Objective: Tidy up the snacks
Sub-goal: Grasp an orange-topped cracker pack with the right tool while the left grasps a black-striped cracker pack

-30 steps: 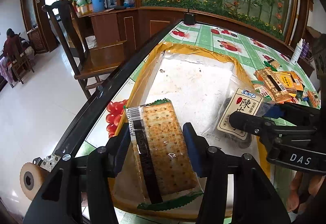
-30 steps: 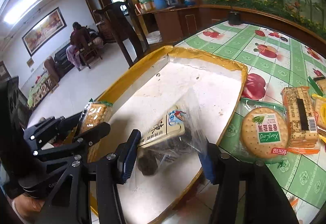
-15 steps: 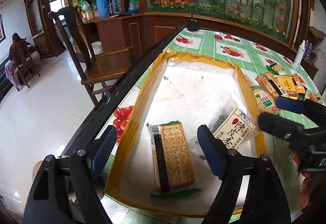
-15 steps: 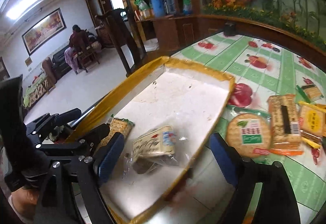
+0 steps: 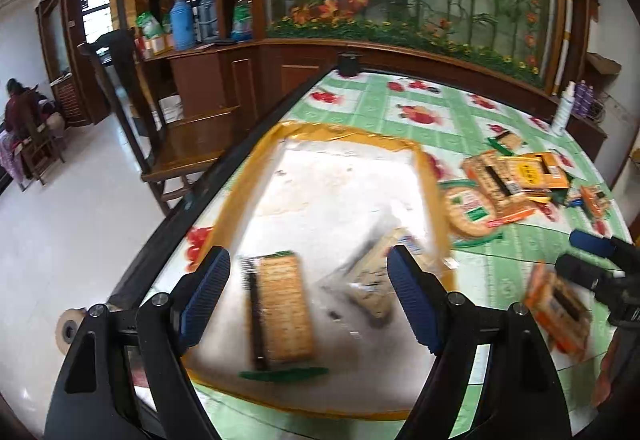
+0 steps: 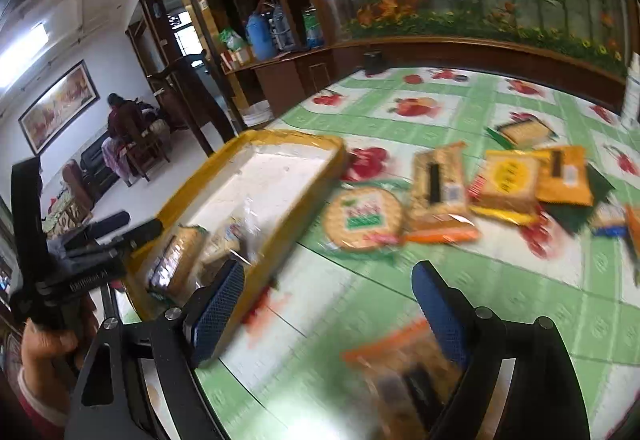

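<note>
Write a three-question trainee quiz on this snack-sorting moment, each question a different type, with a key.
1. True or false: the cracker pack lies inside the tray.
2. Multiple choice: which snack lies nearest the tray's right wall? A) the round biscuit pack B) the yellow pack C) the orange pack
3. Fill in: both the left claw and the right claw are ____, gripping nothing.

Key: 1 true; 2 A; 3 open
</note>
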